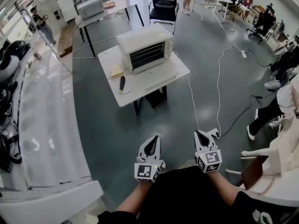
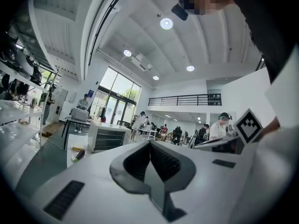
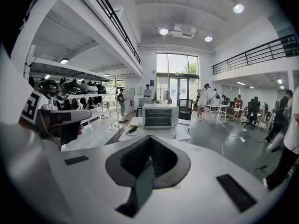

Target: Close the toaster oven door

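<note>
While toaster oven (image 1: 145, 48) sits on white table (image 1: 140, 94) well ahead, dark tool (image 1: 122, 83) just left of it, I hold both grippers far short: left gripper (image 1: 150, 146) jaws together, empty; right gripper (image 1: 202, 137) same.

Tiny dark item (image 1: 122, 83) beside toaster oven (image 1: 145, 48), perhaps a tool.

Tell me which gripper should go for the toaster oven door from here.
Right, by a small margin. The right gripper and left gripper are both shut, empty and far from the toaster oven. The right gripper view has it dead ahead; the left gripper view shows it off to the left.
</note>
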`<state>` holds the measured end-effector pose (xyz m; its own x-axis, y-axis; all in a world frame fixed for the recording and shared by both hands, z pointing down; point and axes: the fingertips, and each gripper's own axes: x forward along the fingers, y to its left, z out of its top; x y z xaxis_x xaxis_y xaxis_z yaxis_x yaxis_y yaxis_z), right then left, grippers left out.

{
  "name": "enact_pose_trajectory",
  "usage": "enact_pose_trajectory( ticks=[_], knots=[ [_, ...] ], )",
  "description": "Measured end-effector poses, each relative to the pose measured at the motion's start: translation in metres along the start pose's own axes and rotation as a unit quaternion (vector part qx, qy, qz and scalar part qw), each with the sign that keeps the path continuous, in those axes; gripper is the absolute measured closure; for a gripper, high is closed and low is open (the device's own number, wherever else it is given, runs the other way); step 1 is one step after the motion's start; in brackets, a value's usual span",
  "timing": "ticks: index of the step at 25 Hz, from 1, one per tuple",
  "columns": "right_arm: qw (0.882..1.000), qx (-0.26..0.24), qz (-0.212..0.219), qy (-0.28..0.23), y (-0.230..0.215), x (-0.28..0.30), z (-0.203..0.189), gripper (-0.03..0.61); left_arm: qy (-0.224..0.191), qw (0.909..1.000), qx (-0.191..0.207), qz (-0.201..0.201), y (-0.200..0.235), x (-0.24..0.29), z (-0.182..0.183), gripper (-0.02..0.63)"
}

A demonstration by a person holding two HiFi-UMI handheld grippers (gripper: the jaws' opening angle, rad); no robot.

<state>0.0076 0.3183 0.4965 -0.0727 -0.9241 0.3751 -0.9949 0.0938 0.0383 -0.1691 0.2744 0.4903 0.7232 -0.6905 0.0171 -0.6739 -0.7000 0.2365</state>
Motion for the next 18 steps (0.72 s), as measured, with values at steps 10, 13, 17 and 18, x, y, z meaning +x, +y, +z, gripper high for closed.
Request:
enact_pose_trajectory(
  ticks=[10,13,17,18],
  knots=[
    [0.997,-0.029,0.067,-0.003,0.027,0.058,0.013,0.557,-0.013,0.9980,-0.039,0.048,0.043,0.013,-0.006,0.595],
    [0.996,-0.020,0.082,-0.007,0.024,0.081,0.017,0.557,-0.012,0.9973,-0.039,0.061,0.056,0.026,-0.009,0.595],
    [0.996,0.002,0.089,0.000,-0.011,0.128,0.015,0.557,-0.012,0.9945,-0.042,0.095,0.082,0.071,-0.015,0.595],
    [0.996,0.001,0.092,-0.002,-0.021,0.140,0.018,0.557,-0.009,0.9936,-0.040,0.105,0.090,0.084,-0.016,0.595]
  ],
)
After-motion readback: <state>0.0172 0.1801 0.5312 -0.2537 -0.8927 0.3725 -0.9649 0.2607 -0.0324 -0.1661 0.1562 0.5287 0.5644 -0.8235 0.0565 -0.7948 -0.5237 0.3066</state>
